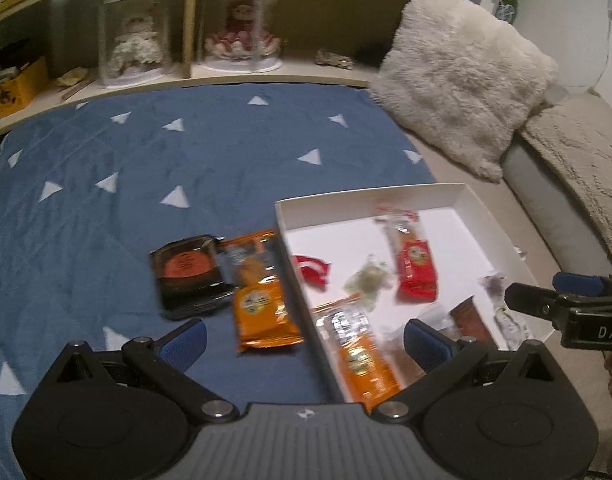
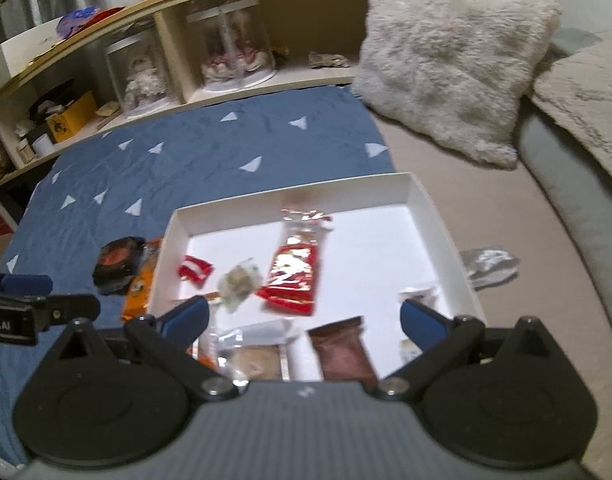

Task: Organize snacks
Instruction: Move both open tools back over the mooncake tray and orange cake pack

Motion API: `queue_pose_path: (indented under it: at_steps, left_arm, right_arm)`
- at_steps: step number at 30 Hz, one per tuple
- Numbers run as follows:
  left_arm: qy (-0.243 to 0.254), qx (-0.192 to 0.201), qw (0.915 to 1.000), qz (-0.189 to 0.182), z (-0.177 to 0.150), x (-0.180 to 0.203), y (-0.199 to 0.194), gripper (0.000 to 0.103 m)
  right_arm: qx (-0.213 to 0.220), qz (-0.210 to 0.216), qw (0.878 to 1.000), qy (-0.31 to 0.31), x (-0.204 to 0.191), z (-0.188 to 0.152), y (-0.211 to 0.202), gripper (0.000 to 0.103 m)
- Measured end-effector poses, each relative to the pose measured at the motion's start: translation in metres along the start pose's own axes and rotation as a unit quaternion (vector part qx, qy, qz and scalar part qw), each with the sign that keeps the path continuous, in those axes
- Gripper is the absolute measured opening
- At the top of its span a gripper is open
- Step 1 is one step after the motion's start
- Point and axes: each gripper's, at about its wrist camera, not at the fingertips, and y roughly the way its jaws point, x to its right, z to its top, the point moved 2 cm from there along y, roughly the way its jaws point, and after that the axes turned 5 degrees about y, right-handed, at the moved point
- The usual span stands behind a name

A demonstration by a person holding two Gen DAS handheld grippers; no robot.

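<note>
A white shallow box (image 1: 370, 197) (image 2: 290, 190) lies on the bed and holds several snacks: a red packet (image 1: 416, 270) (image 2: 292, 276), a small red-white sweet (image 1: 312, 268) (image 2: 194, 269), a greenish wrapped sweet (image 1: 368, 282) (image 2: 238, 280), an orange bar (image 1: 360, 354) and a brown packet (image 2: 344, 352). Left of the box lie an orange packet (image 1: 262, 302) (image 2: 140, 288) and a black-orange packet (image 1: 190, 274) (image 2: 116, 264). My left gripper (image 1: 304, 338) is open and empty above the box's left wall. My right gripper (image 2: 304, 320) is open and empty over the box's near part.
A blue blanket with white triangles (image 1: 146, 168) covers the left of the bed. A fluffy white pillow (image 1: 462, 72) leans at the back right. A wooden shelf with dolls in clear cases (image 1: 242, 28) runs along the back. A silver wrapper (image 2: 490, 266) lies right of the box.
</note>
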Motion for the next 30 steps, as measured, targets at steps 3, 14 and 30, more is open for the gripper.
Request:
queue_pose_path:
  at_steps: [3, 14, 30]
  left_arm:
    - [-0.012, 0.001, 0.9999, 0.008, -0.005, -0.021, -0.004, 0.103]
    - [-0.052, 0.019, 0.9967, 0.06, -0.014, -0.088, -0.004, 0.103]
    - [-0.113, 0.047, 0.9856, 0.116, 0.005, -0.136, 0.039, 0.103]
  right_arm:
    - [0.001, 0.011, 1.0, -0.005, -0.018, -0.001, 0.007, 0.102]
    - [0.013, 0.051, 0.998, -0.019, -0.076, 0.0, 0.03, 0.102]
    - [0.001, 0.098, 0.99, -0.102, -0.172, -0.032, 0.089, 0.081]
